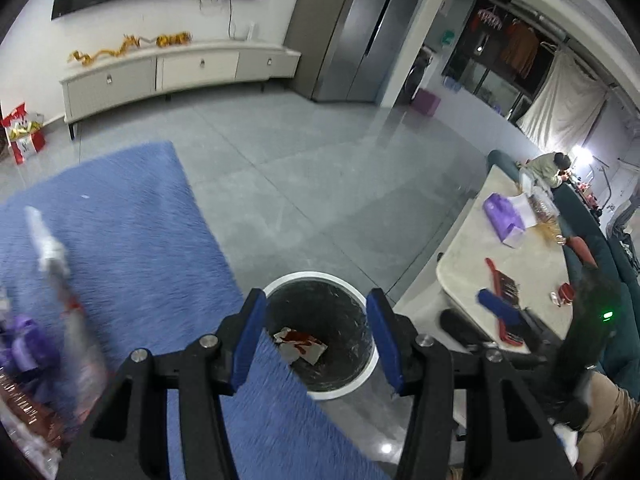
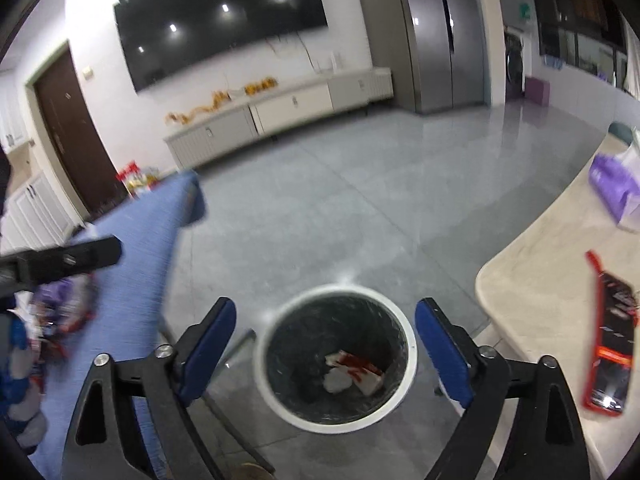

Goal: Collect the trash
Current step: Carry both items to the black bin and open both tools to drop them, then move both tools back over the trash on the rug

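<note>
Both jaws parted, nothing between: left gripper (image 1: pixel 316 338) and right gripper (image 2: pixel 325 354) above bin (image 1: pixel 370 368). Blue rug (image 1: pixel 132 220) left. Red-and-white wrapper (image 2: pixel 352 372) inside bin on grey floor (image 1: pixel 320 168). Table (image 2: pixel 536 280) right, red packet (image 2: pixel 612 344) there.

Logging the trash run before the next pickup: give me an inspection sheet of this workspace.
Surface: grey tiled floor; blue rug beside the bin.
Job's things: white trash bin with black liner, a red-and-white wrapper inside.
Clutter: black-and-red packet and purple tissue pack on the pale table; blurred wrappers at far left.
Grippers: left hand-held gripper open, empty, above the bin; right hand-held gripper open wide, empty.
Cables: wires hanging under the wall TV.
Surroundings: low cabinet, refrigerator, brown door.
</note>
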